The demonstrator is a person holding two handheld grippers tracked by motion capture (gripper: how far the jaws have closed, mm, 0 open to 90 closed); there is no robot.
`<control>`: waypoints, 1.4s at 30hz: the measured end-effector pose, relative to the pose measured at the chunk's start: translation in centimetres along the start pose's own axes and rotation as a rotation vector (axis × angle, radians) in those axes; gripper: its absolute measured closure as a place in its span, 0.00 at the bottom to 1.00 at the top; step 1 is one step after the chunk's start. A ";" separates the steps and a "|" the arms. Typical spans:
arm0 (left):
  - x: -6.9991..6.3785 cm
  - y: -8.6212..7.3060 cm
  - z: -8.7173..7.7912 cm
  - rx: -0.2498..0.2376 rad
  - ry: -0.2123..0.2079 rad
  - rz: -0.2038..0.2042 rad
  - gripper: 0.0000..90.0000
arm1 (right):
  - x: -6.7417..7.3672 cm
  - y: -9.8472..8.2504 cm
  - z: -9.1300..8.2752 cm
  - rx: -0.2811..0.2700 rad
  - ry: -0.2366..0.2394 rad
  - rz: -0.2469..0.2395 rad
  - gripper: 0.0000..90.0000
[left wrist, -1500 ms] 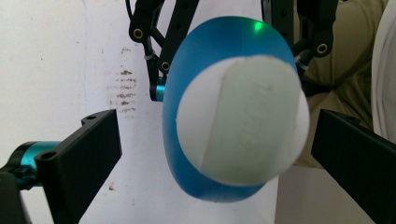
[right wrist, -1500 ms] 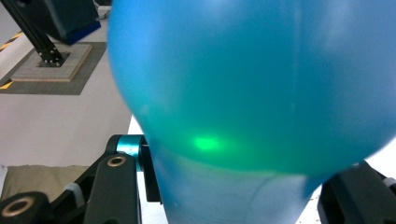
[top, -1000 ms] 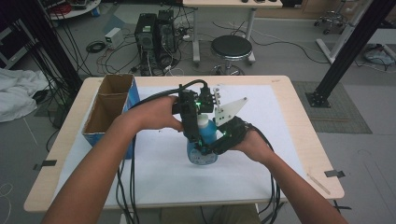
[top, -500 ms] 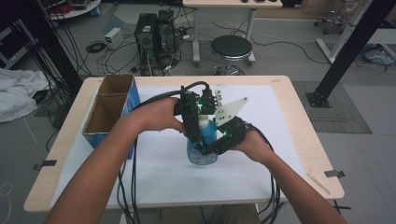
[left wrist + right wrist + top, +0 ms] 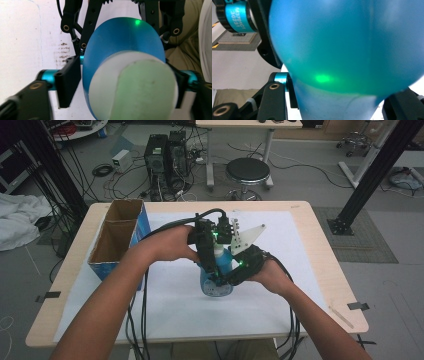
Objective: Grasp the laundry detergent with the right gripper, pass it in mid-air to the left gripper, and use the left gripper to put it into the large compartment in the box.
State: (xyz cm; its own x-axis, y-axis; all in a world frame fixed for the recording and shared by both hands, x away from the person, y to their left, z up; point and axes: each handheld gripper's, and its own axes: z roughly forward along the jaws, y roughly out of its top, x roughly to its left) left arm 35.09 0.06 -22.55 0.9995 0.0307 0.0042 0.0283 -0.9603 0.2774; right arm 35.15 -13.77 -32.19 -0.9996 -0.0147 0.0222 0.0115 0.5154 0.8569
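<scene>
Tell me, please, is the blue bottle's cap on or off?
On: the left gripper view shows the white cap seated atop the blue bottle, between the left tool and its jaws.

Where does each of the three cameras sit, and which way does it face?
High view: above the person's side of the table, looking forward and down; both forearms show.
Left gripper view: on the left gripper, looking down along its jaws at the white cap of the blue bottle.
Right gripper view: on the right gripper, facing the bottle's body close up.
Shared: all show the blue bottle.
</scene>
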 end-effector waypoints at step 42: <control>-0.1 -1.3 -1.8 -0.004 0.050 -0.011 0.42 | 0.3 -1.4 -5.2 0.207 -0.177 0.029 0.13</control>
State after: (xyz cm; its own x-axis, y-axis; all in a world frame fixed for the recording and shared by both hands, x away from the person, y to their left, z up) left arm 34.97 1.80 -21.18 0.9973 0.0546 0.0490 0.0387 -0.9588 0.2815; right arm 34.93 -18.97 -30.74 -0.9878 0.1434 -0.0606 0.0535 0.6781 0.7330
